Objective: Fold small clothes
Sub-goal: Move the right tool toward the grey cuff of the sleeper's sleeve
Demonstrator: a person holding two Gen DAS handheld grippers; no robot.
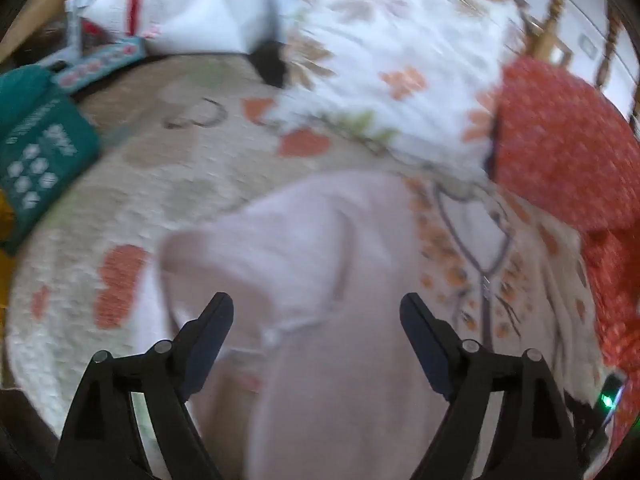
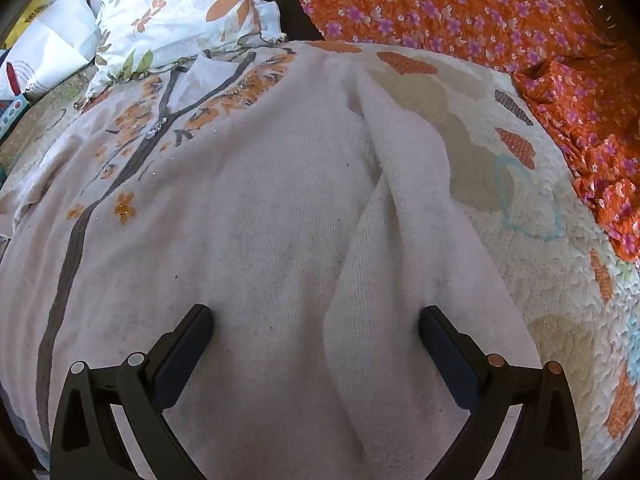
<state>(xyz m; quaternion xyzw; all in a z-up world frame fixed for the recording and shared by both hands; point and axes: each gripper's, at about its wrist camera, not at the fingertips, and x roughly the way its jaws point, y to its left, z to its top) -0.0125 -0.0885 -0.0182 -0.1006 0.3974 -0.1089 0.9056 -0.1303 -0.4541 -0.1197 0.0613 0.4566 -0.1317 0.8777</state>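
pale pink fleece zip cardigan point(image 2: 224, 216) lies spread on the quilted floral bedspread point(image 2: 520, 216).
i hold left gripper point(image 1: 316, 308) and right gripper point(image 2: 316, 320) wide above it; best pinch the sleeve edge squarely.

No text, brand, number or sign can be read with certainty in either view. In the left wrist view, white markings are seen on a teal package point(image 1: 40, 152) at the left edge, arranged as small hexagon shapes beside lines of lettering, but the letters are blurred beyond reading. In the right wrist view, dark lettering is printed on a yellow item point(image 2: 30, 20) at the upper left edge, and it is too small and cut off to be made out.
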